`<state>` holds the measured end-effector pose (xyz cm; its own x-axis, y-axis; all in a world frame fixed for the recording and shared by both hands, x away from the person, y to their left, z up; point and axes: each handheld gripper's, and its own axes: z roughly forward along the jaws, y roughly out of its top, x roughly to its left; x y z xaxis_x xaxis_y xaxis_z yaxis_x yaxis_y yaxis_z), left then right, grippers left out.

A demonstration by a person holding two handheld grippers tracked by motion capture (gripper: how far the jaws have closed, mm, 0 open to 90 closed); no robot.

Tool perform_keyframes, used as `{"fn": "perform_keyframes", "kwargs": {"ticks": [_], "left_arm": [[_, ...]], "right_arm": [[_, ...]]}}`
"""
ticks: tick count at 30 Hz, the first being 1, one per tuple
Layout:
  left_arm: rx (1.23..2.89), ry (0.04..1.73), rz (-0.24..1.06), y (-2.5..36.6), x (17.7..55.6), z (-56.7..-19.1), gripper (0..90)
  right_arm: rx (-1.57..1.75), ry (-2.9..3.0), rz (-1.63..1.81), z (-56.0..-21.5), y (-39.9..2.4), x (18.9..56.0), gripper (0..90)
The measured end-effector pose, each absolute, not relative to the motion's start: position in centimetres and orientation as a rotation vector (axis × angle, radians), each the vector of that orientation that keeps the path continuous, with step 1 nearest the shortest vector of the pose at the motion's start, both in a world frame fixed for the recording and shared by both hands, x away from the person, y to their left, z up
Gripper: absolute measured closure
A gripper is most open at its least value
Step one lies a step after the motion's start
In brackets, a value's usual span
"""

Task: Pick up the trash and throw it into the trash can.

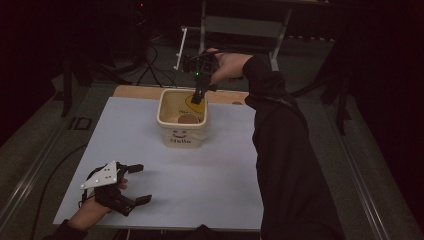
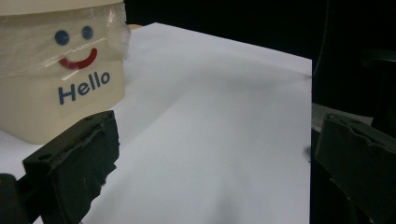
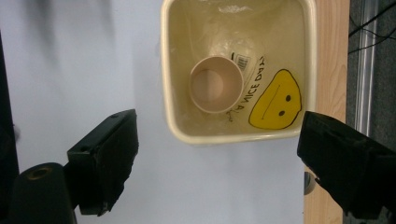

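Black jaws of the right gripper (image 3: 215, 154) hang apart and empty above the cream bin (image 3: 177, 130), looking straight down. Inside the bin lies a paper cup (image 3: 215, 85), on its bottom. Reaching in risks knocking the rim and tipping the bin. At the white sheet's (image 1: 210, 175) near corner, the left gripper (image 1: 142, 183) rests open, holding nothing.

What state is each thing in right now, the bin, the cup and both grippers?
Cream bin: upright, open-topped, lined with clear plastic.
Paper cup: inside the bin, mouth up, empty.
Right gripper: above the bin, jaws open, holding nothing.
Left gripper: on the table, jaws open, empty.
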<state>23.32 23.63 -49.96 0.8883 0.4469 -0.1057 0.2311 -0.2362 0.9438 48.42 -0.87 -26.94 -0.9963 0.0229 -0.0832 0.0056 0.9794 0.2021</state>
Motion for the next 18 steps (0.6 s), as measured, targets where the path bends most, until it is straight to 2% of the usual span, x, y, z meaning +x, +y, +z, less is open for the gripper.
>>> {"fn": "perform_keyframes", "kwargs": {"ticks": [18], "left_arm": [[1.834,0.496,0.223,23.4,23.3,-49.9,0.6]], "right_arm": [[0.084,3.014,0.364,-27.2,-4.0,46.3,13.5]]}}
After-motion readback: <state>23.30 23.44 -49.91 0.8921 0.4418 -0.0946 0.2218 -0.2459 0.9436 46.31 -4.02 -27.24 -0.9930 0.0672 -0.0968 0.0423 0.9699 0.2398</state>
